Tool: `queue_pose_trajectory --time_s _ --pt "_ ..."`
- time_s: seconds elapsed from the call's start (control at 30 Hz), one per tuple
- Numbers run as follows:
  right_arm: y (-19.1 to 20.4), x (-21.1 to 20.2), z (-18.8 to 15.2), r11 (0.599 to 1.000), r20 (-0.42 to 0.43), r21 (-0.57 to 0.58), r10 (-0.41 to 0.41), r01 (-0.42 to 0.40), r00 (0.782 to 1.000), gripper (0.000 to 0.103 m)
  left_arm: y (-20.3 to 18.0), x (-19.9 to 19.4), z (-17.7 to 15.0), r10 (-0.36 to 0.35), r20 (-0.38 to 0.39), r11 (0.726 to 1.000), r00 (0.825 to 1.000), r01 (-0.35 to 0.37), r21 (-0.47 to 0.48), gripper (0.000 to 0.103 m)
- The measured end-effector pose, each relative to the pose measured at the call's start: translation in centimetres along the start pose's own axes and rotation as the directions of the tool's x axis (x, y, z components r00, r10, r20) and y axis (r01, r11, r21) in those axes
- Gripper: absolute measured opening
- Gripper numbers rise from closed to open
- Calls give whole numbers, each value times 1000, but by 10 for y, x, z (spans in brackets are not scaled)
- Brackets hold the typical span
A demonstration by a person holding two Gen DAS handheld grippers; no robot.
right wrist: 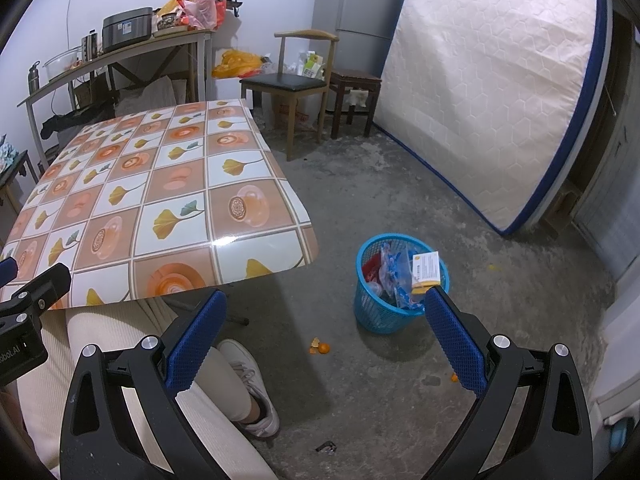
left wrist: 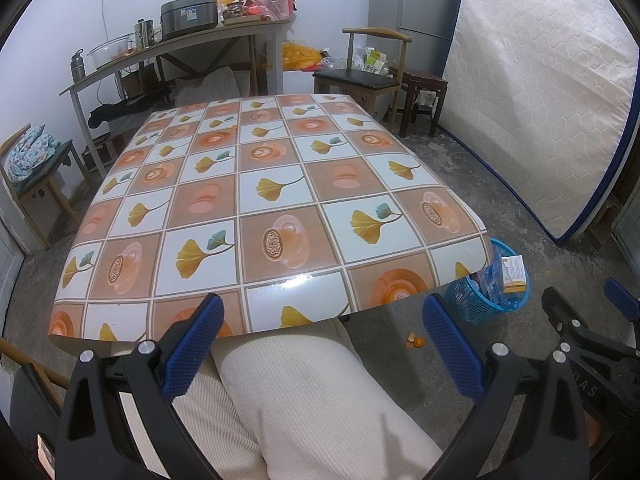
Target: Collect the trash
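A blue plastic waste basket (right wrist: 376, 312) stands on the floor right of the table; it holds plastic wrappers, a red packet and a white-and-yellow box (right wrist: 429, 268). It also shows in the left wrist view (left wrist: 472, 304), partly behind the table corner. Orange peel scraps (right wrist: 320, 347) lie on the floor near it, also seen in the left wrist view (left wrist: 416, 341); another bit (right wrist: 454, 377) lies further right. My left gripper (left wrist: 323, 320) is open and empty over the person's lap. My right gripper (right wrist: 325, 316) is open and empty above the floor.
The table (left wrist: 280, 184) with a patterned cloth has its near edge over the person's knees (left wrist: 320, 400). A chair (right wrist: 288, 80), a stool (right wrist: 354, 80), a leaning mattress (right wrist: 492, 92) and a cluttered side table (left wrist: 168, 48) stand around. A small dark object (right wrist: 326, 447) lies on the floor.
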State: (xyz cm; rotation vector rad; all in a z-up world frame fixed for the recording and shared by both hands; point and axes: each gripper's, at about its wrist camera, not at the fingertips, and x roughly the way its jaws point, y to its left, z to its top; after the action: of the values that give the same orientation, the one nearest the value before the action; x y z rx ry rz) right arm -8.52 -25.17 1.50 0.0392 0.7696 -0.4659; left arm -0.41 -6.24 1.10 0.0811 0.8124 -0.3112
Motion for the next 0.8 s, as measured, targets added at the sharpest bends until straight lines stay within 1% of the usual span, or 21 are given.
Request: queue_pose_trajectory --time_s 0.6,0.8 --pt "-2 -5 0 1000 3 -8 -1 1 1000 95 7 0 -1 2 0 1000 1000 -2 -10 97" --pt "4 -5 5 1000 8 -22 0 1 1000 95 9 0 2 7 4 1000 1000 -7 -23 97"
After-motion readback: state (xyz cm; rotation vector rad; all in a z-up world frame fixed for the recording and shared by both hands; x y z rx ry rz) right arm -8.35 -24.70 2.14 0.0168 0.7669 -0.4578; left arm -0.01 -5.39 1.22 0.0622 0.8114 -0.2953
